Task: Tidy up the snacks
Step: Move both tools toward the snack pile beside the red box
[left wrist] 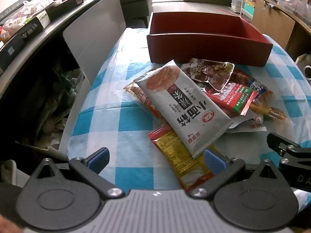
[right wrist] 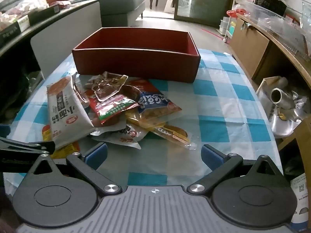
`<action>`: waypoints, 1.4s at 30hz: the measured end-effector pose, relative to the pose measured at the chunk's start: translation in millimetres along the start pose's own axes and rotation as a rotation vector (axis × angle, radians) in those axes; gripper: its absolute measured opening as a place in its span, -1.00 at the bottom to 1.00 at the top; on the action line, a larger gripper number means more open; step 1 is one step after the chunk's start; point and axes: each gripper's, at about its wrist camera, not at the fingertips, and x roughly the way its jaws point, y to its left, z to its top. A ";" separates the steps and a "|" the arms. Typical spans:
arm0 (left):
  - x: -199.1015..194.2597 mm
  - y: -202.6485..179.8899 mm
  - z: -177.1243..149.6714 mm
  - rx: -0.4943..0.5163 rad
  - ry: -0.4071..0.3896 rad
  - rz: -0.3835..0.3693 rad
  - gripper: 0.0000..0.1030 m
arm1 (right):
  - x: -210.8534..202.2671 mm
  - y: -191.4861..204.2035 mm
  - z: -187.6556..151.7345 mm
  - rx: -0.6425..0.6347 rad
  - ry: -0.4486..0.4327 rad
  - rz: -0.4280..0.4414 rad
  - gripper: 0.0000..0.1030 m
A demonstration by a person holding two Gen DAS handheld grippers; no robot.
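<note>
Left gripper (left wrist: pixel 156 160) and right gripper (right wrist: pixel 153 156), both released, blue rubbery pads spread wide, nothing between them. Ahead of both lies a heap of crinkled foil and plastic snack packets (right wrist: pixel 116 108) on a glossy blue-and-white checked tablecloth (right wrist: pixel 213 101); uppermost, a flat grey-white cracker packet (left wrist: pixel 180 106). Beyond the heap stands a rectangular dark-red cardboard box (right wrist: pixel 136 64), open-topped.
</note>
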 end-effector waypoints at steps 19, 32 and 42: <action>0.7 -3.4 -1.7 0.008 0.000 0.002 0.93 | 3.1 3.2 0.1 -0.003 0.005 0.003 1.00; 0.5 -5.2 -2.3 0.014 0.000 0.002 0.93 | 4.7 3.0 -1.2 -0.022 -0.029 -0.007 1.00; 4.8 -6.7 -1.0 0.016 0.016 -0.009 0.93 | 5.0 -1.8 -2.9 -0.017 -0.059 -0.016 1.00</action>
